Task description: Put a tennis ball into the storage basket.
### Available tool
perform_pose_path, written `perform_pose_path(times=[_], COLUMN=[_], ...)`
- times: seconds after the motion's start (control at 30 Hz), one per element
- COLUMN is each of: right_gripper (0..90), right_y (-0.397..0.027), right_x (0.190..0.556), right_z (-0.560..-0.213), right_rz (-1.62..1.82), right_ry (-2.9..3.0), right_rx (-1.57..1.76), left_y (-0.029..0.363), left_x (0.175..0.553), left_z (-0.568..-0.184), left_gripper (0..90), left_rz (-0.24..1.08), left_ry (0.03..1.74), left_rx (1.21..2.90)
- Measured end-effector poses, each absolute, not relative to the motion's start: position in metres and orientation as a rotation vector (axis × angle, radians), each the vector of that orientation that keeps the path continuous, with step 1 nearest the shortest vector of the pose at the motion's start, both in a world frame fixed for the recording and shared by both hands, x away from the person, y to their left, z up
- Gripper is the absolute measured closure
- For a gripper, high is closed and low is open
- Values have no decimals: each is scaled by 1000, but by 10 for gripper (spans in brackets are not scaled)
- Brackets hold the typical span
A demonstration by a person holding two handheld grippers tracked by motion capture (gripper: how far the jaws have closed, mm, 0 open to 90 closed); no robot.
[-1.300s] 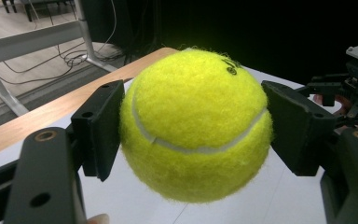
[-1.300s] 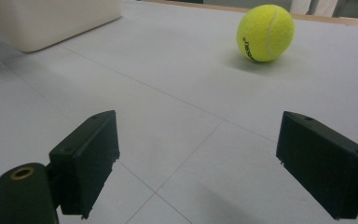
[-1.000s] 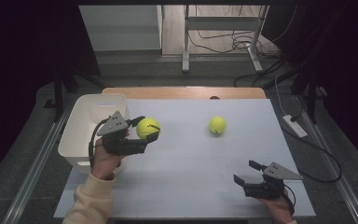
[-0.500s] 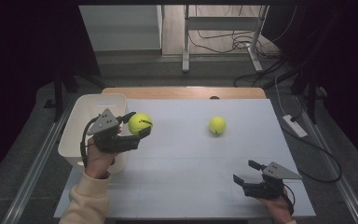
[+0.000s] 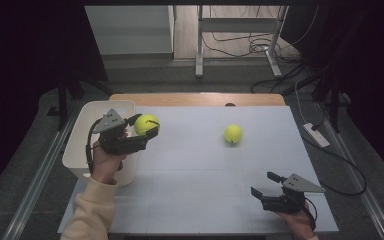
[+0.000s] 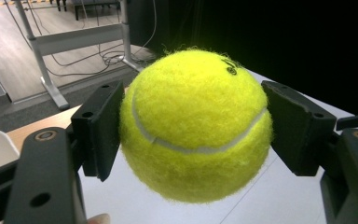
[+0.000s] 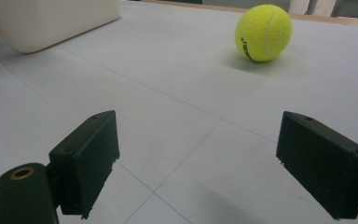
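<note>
We have one tennis ball (image 5: 146, 124) clamped in our left tongs (image 5: 141, 131) beside the white bin (image 5: 82, 140) — the second ball (image 5: 233, 133) waits far right, right tongs (image 5: 264, 184) apart, empty.

Yellow tennis ball (image 5: 146, 124), white seam, fuzzy, held off the table just beside the white bin's (image 5: 80, 150) rim, clamped between black jaws.

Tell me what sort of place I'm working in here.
Probably a lab or test workspace: a white-topped work table ringed by black curtains, loose cables on the wooden floor, and a metal-framed desk stand behind.
</note>
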State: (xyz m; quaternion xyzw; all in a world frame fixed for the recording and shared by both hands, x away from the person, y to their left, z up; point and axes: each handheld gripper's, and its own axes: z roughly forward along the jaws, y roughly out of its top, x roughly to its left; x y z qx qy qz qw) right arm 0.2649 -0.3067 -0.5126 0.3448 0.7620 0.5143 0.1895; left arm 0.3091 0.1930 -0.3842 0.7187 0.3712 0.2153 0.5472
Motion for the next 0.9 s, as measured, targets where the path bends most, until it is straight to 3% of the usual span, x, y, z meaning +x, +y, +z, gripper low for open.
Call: perform_pose_path(times=[0.9], right_gripper=[131], right_y=[-307], right_x=[265], right_z=[-513], right_rz=[1451], right_ry=[2137], right_rx=[985], left_y=[222], left_x=[339], left_z=[-380], left_gripper=[264], left_rz=[470], left_ry=[1013], left_rx=[1695])
